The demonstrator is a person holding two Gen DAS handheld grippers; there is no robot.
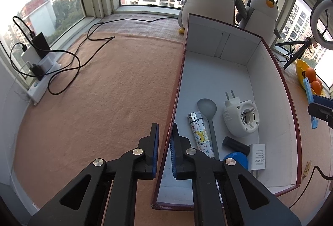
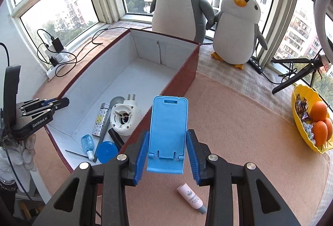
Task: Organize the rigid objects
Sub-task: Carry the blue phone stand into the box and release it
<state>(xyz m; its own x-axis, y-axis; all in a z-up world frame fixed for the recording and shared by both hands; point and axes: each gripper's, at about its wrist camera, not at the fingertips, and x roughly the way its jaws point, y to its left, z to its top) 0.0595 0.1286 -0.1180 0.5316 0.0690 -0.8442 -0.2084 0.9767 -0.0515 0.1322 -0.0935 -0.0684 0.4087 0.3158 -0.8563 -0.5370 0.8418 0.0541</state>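
L tool [image 1: 165, 138] straddles the box [image 1: 291, 113] wall near its front L corner, one finger outside, one inside; pads look to be pinching the wall. R tool [image 2: 167, 151] is spread w/ the blue phone stand [image 2: 168, 132] upright between its pads, gaps both sides, not gripped. Stand sits on the pink counter [image 2: 239, 121] just R of box. Inside box: spoon [image 1: 208, 113], lighter [image 1: 200, 134], white plug unit [image 1: 241, 117], blue disc [image 1: 238, 158], adapter [image 1: 258, 156]. Pink tube [image 2: 190, 197] lies on counter under R tool.
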